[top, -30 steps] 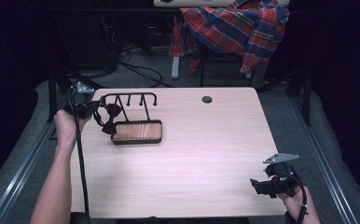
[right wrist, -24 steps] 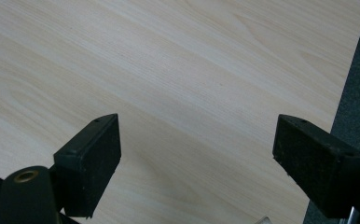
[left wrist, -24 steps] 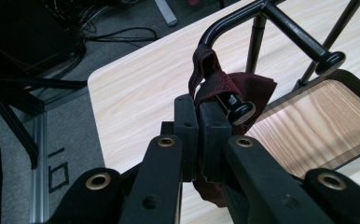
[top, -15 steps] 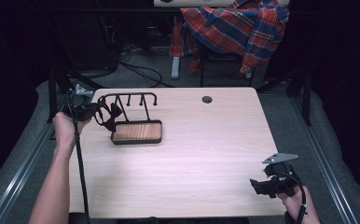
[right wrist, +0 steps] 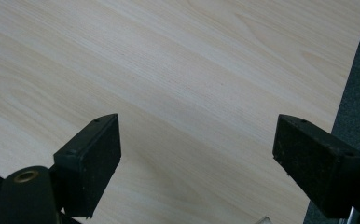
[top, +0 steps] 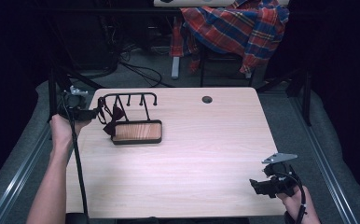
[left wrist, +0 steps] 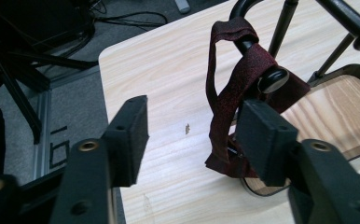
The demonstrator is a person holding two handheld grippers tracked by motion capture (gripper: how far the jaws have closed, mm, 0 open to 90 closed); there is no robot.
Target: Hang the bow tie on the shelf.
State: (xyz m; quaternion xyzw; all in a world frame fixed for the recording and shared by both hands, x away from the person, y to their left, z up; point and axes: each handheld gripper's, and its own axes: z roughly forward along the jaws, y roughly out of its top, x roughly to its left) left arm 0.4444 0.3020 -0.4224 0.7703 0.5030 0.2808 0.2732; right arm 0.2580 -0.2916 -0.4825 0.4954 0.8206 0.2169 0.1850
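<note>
Left gripper (left wrist: 192,135): jaws stood apart, holding nothing, at the table's (top: 206,154) far left edge.
Bow tie (left wrist: 236,88): dark red, just beyond the gripper's one jaw, strap looped over the rack's end peg.
Rack (top: 134,116): black wire, wooden base, behind the tie.
Right gripper (right wrist: 197,140): wide open, empty, over bare tabletop.

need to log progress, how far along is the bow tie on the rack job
Looks done: the dark red bow tie hangs by its strap from the end peg of the black rack, over the rack's wooden base. In hand: nothing; the left gripper sits open beside the tie, and the right gripper is open over bare table. Left: probably just drawing the left gripper clear; the other pegs are bare.
</note>
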